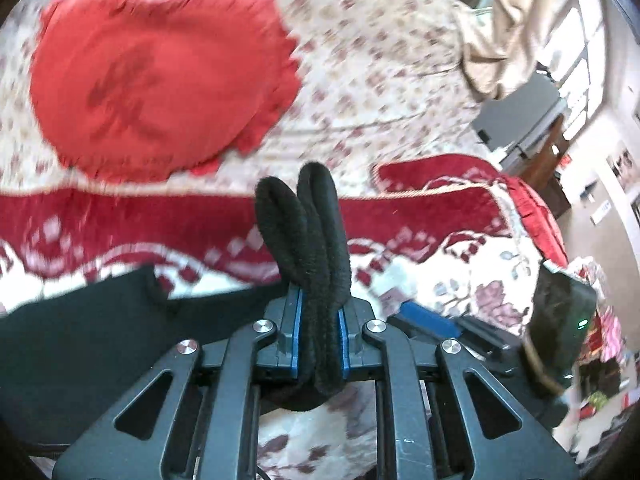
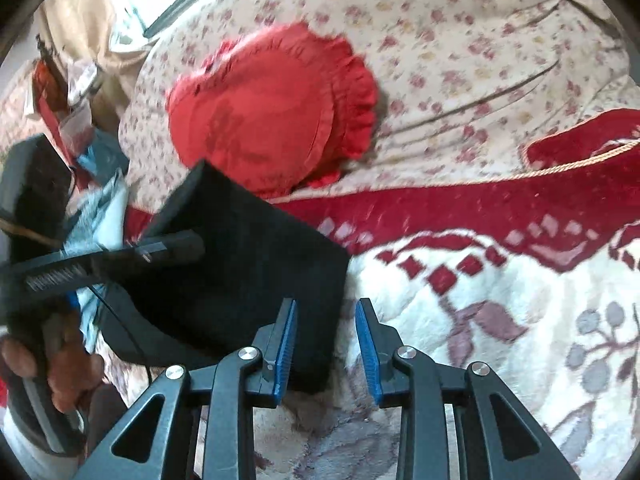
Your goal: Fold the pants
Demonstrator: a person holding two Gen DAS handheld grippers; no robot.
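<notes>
The black pants [image 2: 248,272] lie folded on the red and white blanket [image 2: 500,280]. My left gripper [image 1: 319,300] is shut on a thick doubled edge of the black pants [image 1: 312,232], which sticks up between its blue pads; more black cloth [image 1: 80,344] spreads to its left. In the right wrist view the left gripper [image 2: 168,248] reaches in from the left over the far edge of the pants. My right gripper [image 2: 326,312] is open and empty, its left finger over the near right edge of the pants.
A round red frilled cushion [image 1: 160,80] lies on the floral bedspread [image 1: 380,60] behind the blanket; it also shows in the right wrist view [image 2: 272,108]. A beige cloth [image 1: 496,40] and furniture stand at the far right. The person's hand [image 2: 60,368] holds the left gripper.
</notes>
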